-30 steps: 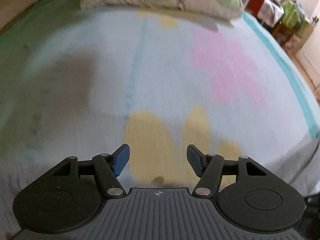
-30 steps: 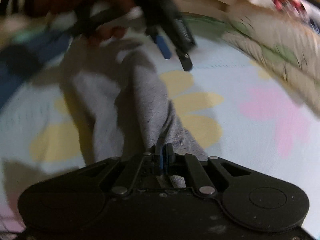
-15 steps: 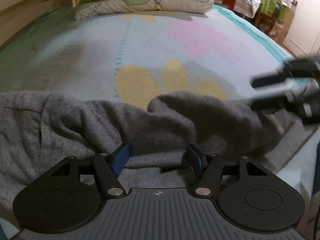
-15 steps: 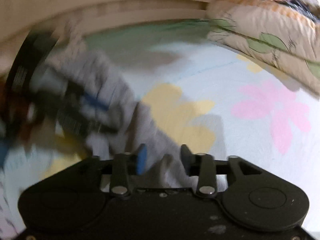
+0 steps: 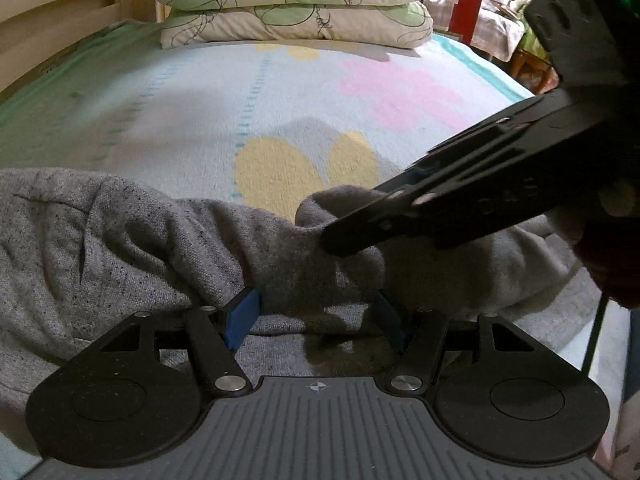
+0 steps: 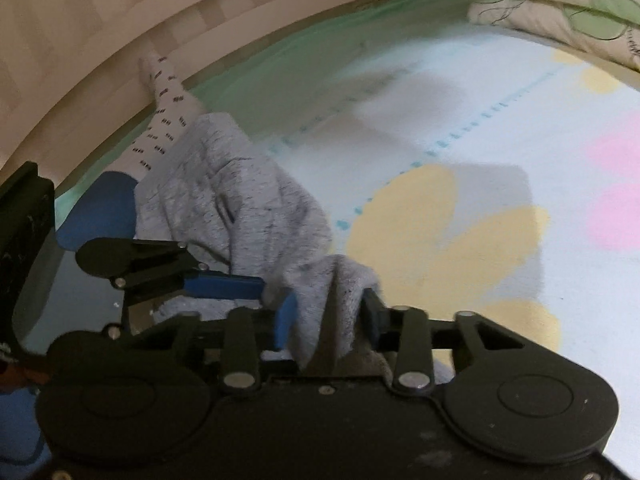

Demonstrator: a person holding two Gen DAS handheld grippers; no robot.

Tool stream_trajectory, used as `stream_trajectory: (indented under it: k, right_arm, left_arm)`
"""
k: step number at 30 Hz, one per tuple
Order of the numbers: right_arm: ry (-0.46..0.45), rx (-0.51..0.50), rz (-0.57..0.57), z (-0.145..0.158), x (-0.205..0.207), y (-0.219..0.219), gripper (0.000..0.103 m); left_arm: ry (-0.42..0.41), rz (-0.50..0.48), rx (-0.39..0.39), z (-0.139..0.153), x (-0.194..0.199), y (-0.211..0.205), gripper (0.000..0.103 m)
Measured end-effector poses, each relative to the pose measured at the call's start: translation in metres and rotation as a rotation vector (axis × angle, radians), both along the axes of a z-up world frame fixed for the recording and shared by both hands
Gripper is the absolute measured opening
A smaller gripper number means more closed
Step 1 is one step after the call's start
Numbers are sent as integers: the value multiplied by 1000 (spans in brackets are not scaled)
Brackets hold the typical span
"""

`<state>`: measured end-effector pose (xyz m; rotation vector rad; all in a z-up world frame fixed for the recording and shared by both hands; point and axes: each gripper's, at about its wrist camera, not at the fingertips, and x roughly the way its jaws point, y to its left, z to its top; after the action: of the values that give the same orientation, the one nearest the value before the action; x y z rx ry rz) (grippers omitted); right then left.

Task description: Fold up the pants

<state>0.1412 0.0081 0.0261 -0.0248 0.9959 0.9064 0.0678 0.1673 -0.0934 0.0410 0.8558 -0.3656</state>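
Observation:
Grey speckled pants (image 5: 120,240) lie crumpled on the flowered bed cover, also seen in the right wrist view (image 6: 224,200). My left gripper (image 5: 316,316) is open, its blue pads on either side of a raised fold of the pants. My right gripper (image 6: 328,320) is open with a fold of grey cloth standing between its pads. In the left wrist view the right gripper (image 5: 460,200) reaches in from the right over the cloth. In the right wrist view the left gripper's fingers (image 6: 224,286) show at the left.
Two stacked leaf-print pillows (image 5: 292,4) lie at the head of the bed. A wooden bed frame (image 5: 60,12) runs along the left. A white dotted garment (image 6: 168,104) and a blue item (image 6: 100,212) lie near the frame. Furniture (image 5: 520,60) stands beyond the right edge.
My right gripper opened, from shut on the pants a second ago, and came in close over the fold. My left gripper came down to the pants and stays open.

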Motion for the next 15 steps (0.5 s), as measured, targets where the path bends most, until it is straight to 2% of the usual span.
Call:
stream_trajectory:
  k: [4, 6, 8, 10, 12, 15]
  right_arm:
    - [-1, -18, 14, -1, 2, 11, 28]
    - [-9, -38, 19, -2, 3, 16, 21]
    - [-29, -62, 23, 0, 0, 19, 10]
    - [-58, -88, 23, 1, -4, 24, 7]
    - [-148, -138, 13, 8, -13, 30, 5]
    - [-426, -232, -71, 30, -19, 32, 4]
  left_arm:
    - [-1, 10, -28, 0, 0, 4, 62]
    - [0, 13, -38, 1, 1, 5, 62]
    - [-3, 16, -47, 3, 1, 6, 62]
    - [-26, 25, -65, 8, 0, 9, 62]
    - [-75, 44, -73, 16, -5, 12, 63]
    - [-94, 79, -77, 20, -6, 18, 63]
